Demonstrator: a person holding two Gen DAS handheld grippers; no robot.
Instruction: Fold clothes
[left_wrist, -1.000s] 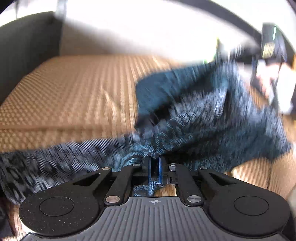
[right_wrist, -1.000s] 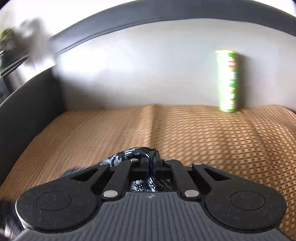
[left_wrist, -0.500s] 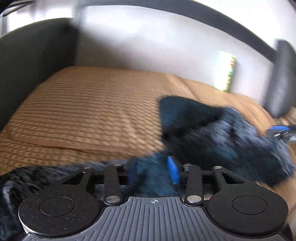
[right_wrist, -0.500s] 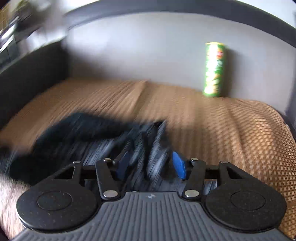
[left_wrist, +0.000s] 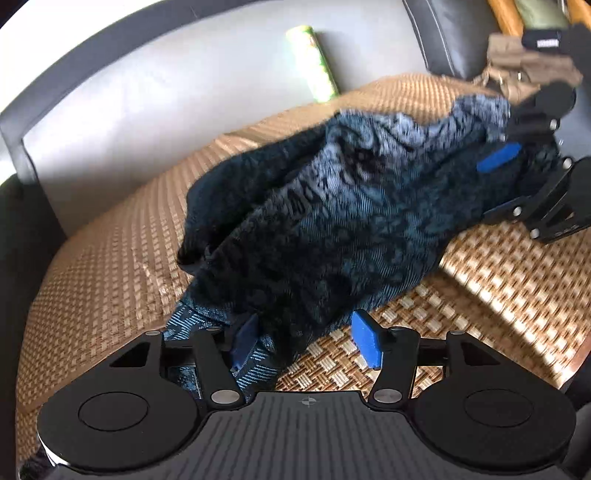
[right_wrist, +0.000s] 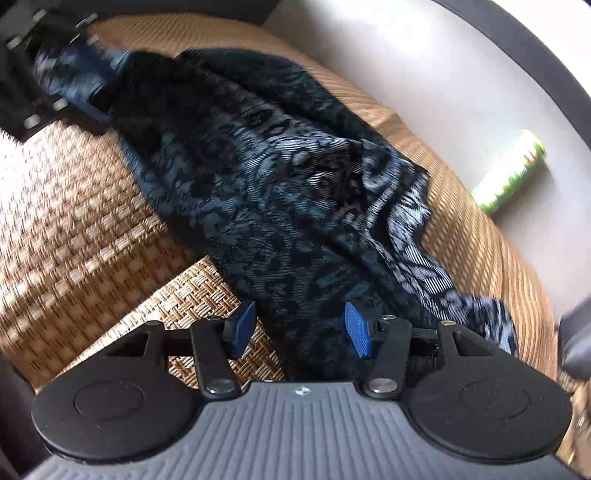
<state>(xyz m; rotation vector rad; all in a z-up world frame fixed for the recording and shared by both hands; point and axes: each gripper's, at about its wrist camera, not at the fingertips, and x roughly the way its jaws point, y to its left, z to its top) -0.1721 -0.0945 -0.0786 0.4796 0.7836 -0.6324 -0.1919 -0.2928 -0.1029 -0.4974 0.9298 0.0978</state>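
A dark blue patterned garment (left_wrist: 332, 206) lies bunched in a loose heap on the woven tan cushion (left_wrist: 110, 258). My left gripper (left_wrist: 304, 341) is open, its blue pads wide apart, with an edge of the cloth lying between them. In the right wrist view the same garment (right_wrist: 280, 192) stretches away from my right gripper (right_wrist: 299, 332), which is open too, with cloth resting between its pads. The right gripper (left_wrist: 524, 184) shows at the far right of the left wrist view, against the heap. At the top left of the right wrist view is the left gripper (right_wrist: 66, 88).
A green snack can (left_wrist: 314, 66) stands against the pale sofa back (left_wrist: 166, 92), also in the right wrist view as the can (right_wrist: 513, 173). Dark armrests bound the seat. A beige bundle (left_wrist: 528, 66) sits beyond the cushion's far right corner.
Both grippers were shut on the garment a second ago; both have opened and let it drop onto the cushion. Both cameras have tilted and swung toward the heap.
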